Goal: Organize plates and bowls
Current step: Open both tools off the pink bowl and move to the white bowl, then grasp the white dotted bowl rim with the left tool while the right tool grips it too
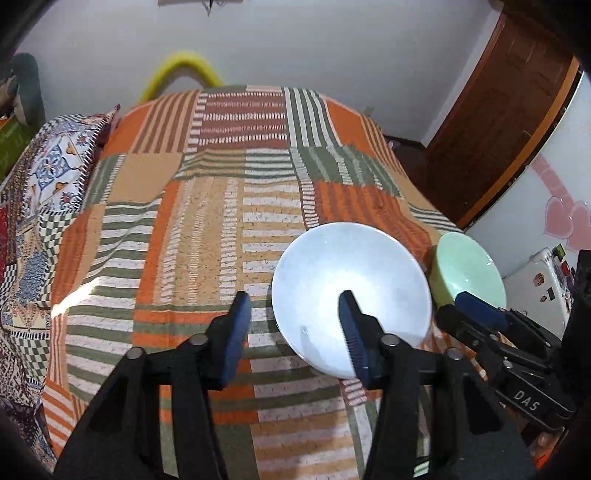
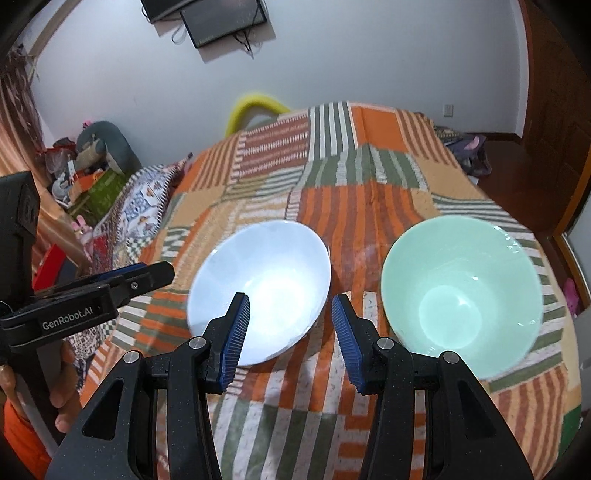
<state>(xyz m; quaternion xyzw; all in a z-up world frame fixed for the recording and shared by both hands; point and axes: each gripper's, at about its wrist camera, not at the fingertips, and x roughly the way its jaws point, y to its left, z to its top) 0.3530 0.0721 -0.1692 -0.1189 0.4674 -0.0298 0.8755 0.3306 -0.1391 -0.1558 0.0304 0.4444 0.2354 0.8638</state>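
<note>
Two shallow round dishes rest side by side, slightly apart, on a bed covered by an orange, green and cream striped patchwork bedspread (image 2: 280,177): a pale blue-white glazed bowl (image 2: 260,288) to the left and a mint-green glazed bowl (image 2: 461,291) to the right, both upright and empty.

The left tongs (image 1: 293,328) stand apart with nothing clamped; one blue ribbed pad lies over the pale bowl's interior and the other over bare bedspread, so they appear to straddle its near-left rim, though contact cannot be confirmed. The right tongs (image 2: 290,328) are likewise apart and empty, aimed at the strip of bedspread between the two bowls, with the left-hand pad over the pale bowl's rim.

Risks, as judged: the soft bedspread gives poor support, so a pad pressing on a rim could tip or skid a bowl; smooth glaze may slip from a narrow pinch; both tongs converge near the pale bowl and could collide; setting one bowl into the other carelessly could chip a rim.

The right wrist view shows both bowls whole, a wall-mounted dark screen (image 2: 221,18) and the person's hand (image 2: 64,391) on the left tool. The left wrist view crops the mint bowl behind the right tongs but shows a brown wooden door (image 1: 506,122).
</note>
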